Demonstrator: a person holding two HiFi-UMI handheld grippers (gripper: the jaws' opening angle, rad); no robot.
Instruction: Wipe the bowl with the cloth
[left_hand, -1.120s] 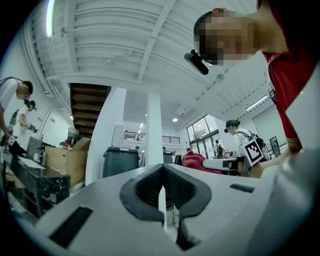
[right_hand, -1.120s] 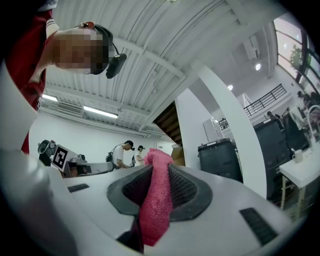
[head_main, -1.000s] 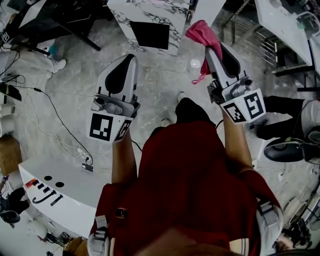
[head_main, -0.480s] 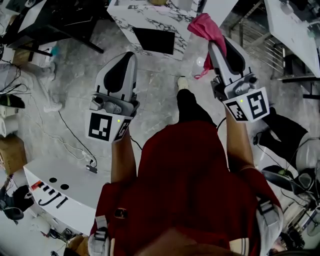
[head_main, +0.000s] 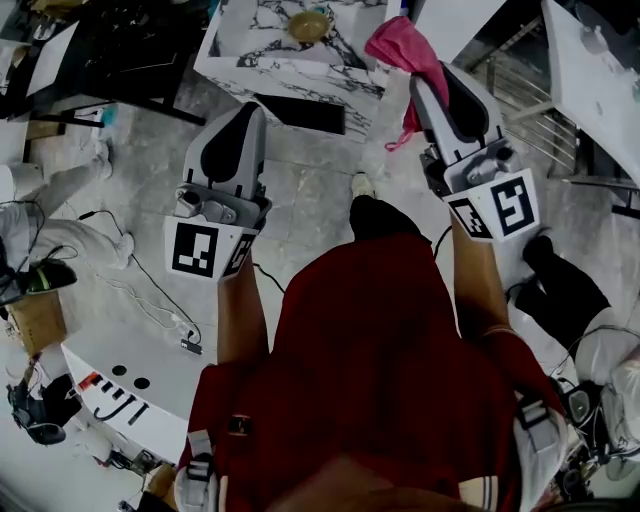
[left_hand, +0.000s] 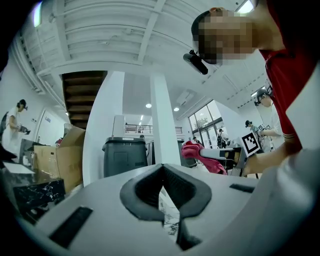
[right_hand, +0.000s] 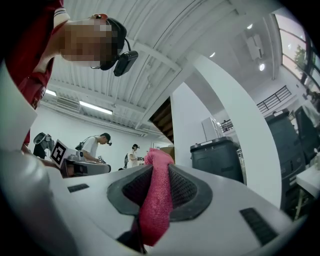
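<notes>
Jaws of the right gripper (right_hand: 156, 175) are clamped on the cloth (right_hand: 154, 212); the left gripper (left_hand: 161, 186) is closed empty. The bowl (head_main: 308, 24) is set on a table (head_main: 250, 55).

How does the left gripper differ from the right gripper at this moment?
The left gripper holds nothing; the right gripper is clamped on the pink cloth. In the head view the left gripper leans to the right, while the right gripper leans to the left. Both are shut and have white bodies.
</notes>
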